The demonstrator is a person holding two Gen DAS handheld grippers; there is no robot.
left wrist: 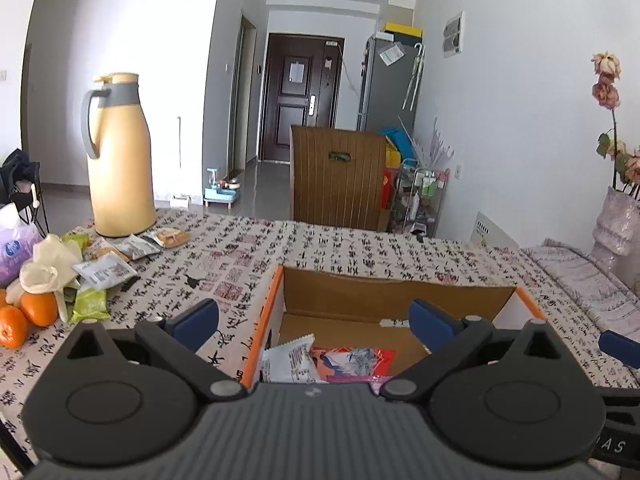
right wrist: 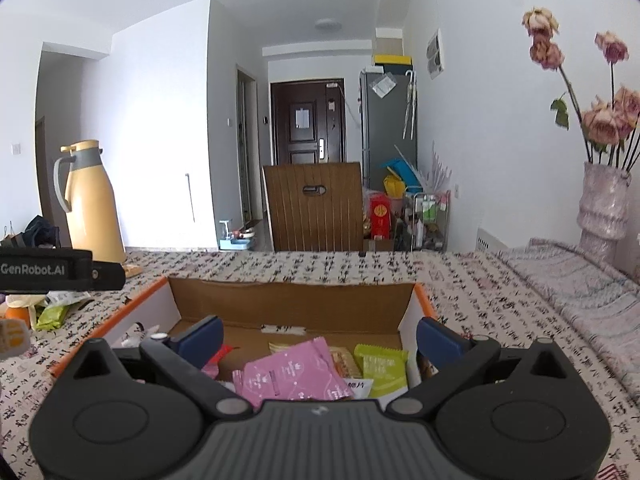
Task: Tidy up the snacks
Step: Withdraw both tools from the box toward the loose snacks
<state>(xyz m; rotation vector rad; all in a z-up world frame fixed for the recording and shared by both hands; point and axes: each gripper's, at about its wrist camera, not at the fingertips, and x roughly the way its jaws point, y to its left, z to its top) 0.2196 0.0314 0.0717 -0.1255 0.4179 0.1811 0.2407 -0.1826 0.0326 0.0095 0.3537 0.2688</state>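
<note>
Currently left gripper (left wrist: pixel 314 322) and right gripper (right wrist: pixel 320 338) hovering spread and empty over the cardboard box (right wrist: pixel 296 300), long axis running left-right, pink snack packet (right wrist: pixel 294 372) lying inside, loose snacks (left wrist: pixel 104 276) waiting far left.

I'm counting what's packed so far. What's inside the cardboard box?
The cardboard box holds a pink packet, a green packet, a white packet and a red one. The tongs' bodies cover its near part.

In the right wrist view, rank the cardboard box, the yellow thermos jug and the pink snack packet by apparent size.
1. cardboard box
2. pink snack packet
3. yellow thermos jug
The packet and jug look close, and the packet lies much nearer the camera, so their order is unsure.
</note>
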